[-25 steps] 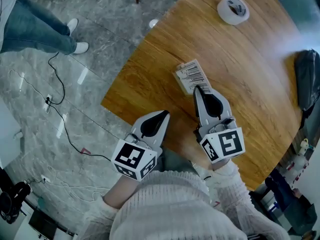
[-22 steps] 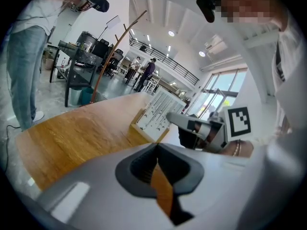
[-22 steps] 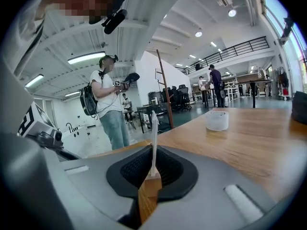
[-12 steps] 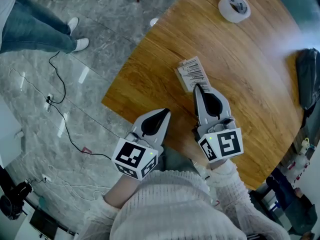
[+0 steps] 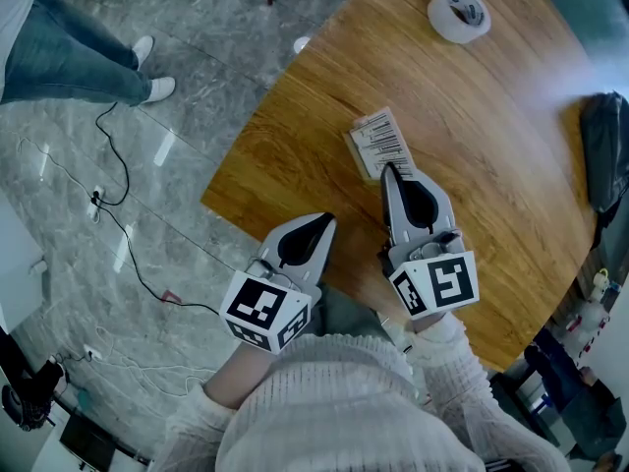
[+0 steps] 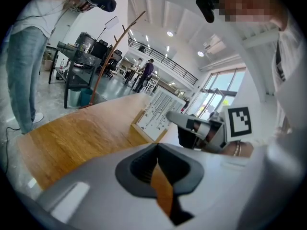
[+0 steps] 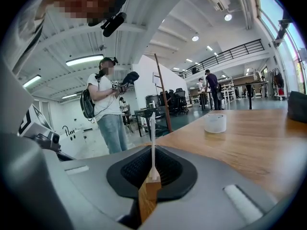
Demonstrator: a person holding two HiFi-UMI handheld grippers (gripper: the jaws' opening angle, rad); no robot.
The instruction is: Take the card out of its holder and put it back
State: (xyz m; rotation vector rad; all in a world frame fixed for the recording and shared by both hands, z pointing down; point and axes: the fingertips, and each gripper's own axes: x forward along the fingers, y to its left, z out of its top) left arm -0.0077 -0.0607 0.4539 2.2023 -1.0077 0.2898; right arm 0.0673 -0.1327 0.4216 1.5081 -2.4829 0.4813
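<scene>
Grey marble floor (image 5: 197, 96) — wooden table (image 5: 472, 116)

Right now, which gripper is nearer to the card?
Right. The right gripper is shut on the near edge of the card; the left gripper hangs apart from it, by the edge of the table.

Card mid-table, grippers nearside.
White printed card (image 5: 378, 142) in its wooden holder (image 6: 139, 130) on the round wooden table (image 5: 491, 106); right gripper (image 5: 389, 171) at its near edge, left gripper (image 5: 324, 222) leftward, tape roll (image 5: 458, 16) far behind.
</scene>
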